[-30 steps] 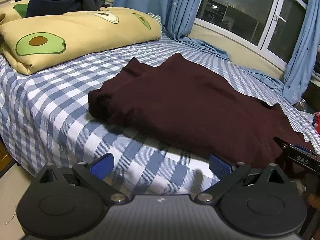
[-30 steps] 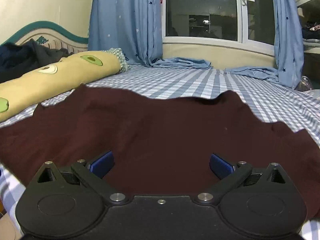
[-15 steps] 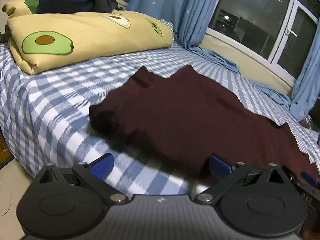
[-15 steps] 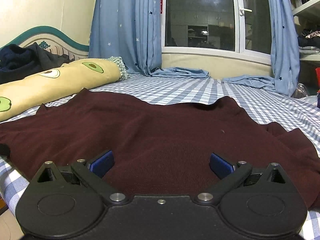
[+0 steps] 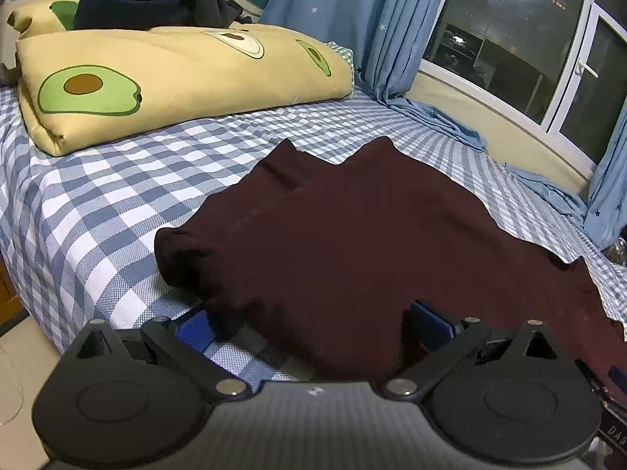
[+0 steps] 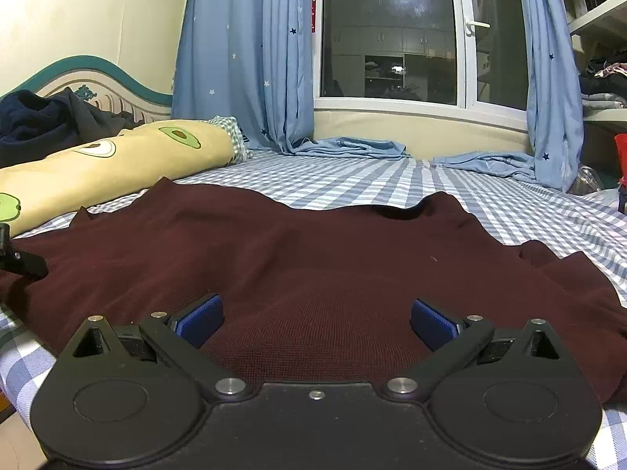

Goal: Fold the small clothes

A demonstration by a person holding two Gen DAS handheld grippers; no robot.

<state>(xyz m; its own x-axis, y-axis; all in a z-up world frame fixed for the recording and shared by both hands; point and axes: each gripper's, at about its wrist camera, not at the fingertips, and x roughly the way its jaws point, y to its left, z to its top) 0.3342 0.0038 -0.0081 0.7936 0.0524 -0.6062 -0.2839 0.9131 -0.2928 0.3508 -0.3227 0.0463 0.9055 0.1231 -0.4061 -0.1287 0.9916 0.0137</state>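
On checked bed (image 5: 98,211): maroon garment (image 5: 372,243) spread flat. Left tool (image 5: 313,327), right tool (image 6: 315,317) held agape at near hem; both corners best pinched evenly.

Checked bed (image 5: 98,203): maroon garment (image 5: 372,243) spread flat, avocado quilt (image 5: 176,78) beyond.

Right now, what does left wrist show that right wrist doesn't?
Only the left wrist view shows the bunched sleeve end and the bed's near-left edge dropping to the floor.

Only the right wrist view shows the neckline dip, a shelf at the right and a red object.

Both show the maroon garment spread on the checked bedsheet, the avocado-print quilt, blue curtains, the window, and each gripper's jaws wide apart at the garment's near edge: left gripper, right gripper.
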